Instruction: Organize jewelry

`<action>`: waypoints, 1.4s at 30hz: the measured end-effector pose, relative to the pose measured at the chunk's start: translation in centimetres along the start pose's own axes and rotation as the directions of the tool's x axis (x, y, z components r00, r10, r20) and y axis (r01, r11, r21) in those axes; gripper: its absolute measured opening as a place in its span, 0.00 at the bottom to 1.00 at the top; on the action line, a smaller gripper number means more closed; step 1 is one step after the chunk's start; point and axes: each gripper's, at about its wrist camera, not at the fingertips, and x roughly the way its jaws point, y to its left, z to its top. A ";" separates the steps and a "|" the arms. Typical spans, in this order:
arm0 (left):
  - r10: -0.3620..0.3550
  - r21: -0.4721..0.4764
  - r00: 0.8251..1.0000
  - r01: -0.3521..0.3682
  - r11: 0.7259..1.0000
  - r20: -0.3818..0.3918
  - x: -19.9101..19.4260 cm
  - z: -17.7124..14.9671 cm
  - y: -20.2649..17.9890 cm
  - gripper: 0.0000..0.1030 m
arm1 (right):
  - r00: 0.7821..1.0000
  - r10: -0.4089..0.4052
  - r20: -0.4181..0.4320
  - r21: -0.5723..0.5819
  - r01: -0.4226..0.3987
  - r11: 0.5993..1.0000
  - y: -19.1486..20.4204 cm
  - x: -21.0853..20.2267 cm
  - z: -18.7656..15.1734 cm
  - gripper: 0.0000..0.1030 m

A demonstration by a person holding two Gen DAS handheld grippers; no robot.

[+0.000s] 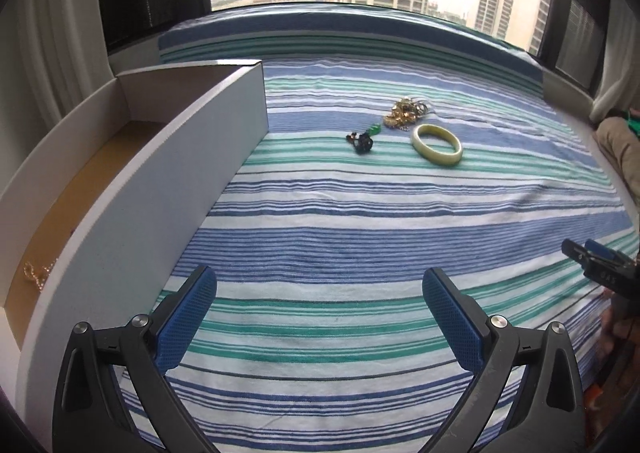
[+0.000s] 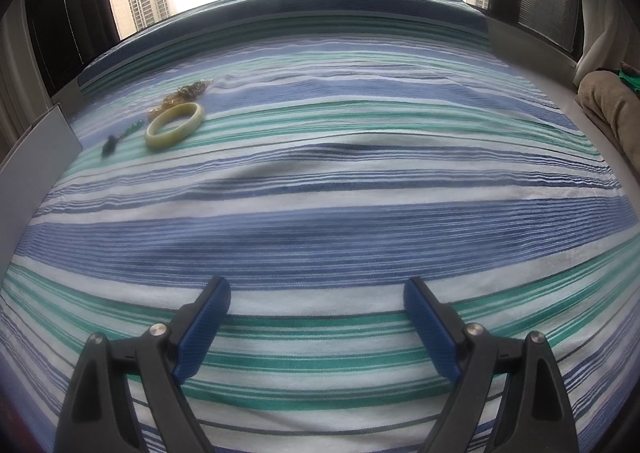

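The left gripper (image 1: 320, 285) hangs low over the striped cloth (image 1: 360, 221), jaws spread wide and holding nothing. The right gripper (image 2: 318, 295) hovers over the same cloth, likewise parted and unladen.

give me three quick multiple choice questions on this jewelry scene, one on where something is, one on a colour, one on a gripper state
1. Where does the gold chain lie?
A. inside the box
B. on the bangle
C. between the right gripper's fingers

2. What colour is the bangle?
A. red
B. pale yellow-green
C. black

3. How does the left gripper stand?
A. shut on the bangle
B. shut, empty
C. open, empty

Answers:
1 A: the gold chain rests on the floor of the box.
2 B: the bangle is pale yellow-green.
3 C: the left gripper has its fingers wide apart over the cloth.
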 end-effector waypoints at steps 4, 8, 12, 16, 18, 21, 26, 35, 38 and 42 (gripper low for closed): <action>-0.004 0.000 1.000 0.004 1.000 -0.021 0.6 0.7 -0.2 0.99 | 0.997 -0.051 0.062 -0.007 0.052 0.999 -1.3 -1.9 1.2 0.87; -0.012 0.001 1.000 0.012 1.000 -0.025 0.9 1.4 -0.7 0.99 | 0.991 -0.105 0.082 -0.008 0.106 0.994 -3.1 -2.3 1.3 0.87; -0.013 0.018 1.000 0.013 1.000 -0.023 1.4 2.3 -1.6 0.99 | 0.989 -0.132 0.068 0.011 0.131 0.991 -4.7 -2.1 0.4 0.87; -0.023 0.030 0.999 0.025 0.999 -0.044 2.5 3.1 -2.7 0.99 | 0.991 -0.127 0.052 0.032 0.126 0.992 -5.5 -1.5 -0.1 0.87; -0.024 0.044 0.998 0.026 0.999 -0.053 2.9 3.2 -3.3 0.99 | 0.992 -0.122 0.044 0.035 0.120 0.992 -5.5 -1.1 -0.3 0.87; -0.025 0.063 0.998 0.029 0.998 -0.065 3.5 3.4 -4.2 0.99 | 0.993 -0.117 0.034 0.029 0.116 0.993 -5.3 -0.6 -0.6 0.87; -0.034 0.069 0.995 0.040 0.997 -0.093 4.8 3.8 -4.9 0.99 | 0.995 -0.098 0.009 0.030 0.098 0.995 -5.3 0.0 -1.2 0.87; -0.152 -0.053 0.982 0.147 0.988 -0.116 7.1 8.1 -3.2 0.99 | 0.993 -0.116 0.001 -0.020 0.116 0.993 -4.5 0.2 -1.5 0.90; -0.108 0.045 0.986 0.115 0.992 -0.125 8.5 10.1 -5.1 0.99 | 0.993 -0.117 0.001 -0.020 0.117 0.993 -4.6 0.2 -1.5 0.90; -0.010 0.101 0.993 0.021 0.995 -0.117 12.5 13.1 -5.6 0.99 | 0.993 -0.117 0.003 -0.020 0.117 0.993 -4.6 0.2 -1.5 0.90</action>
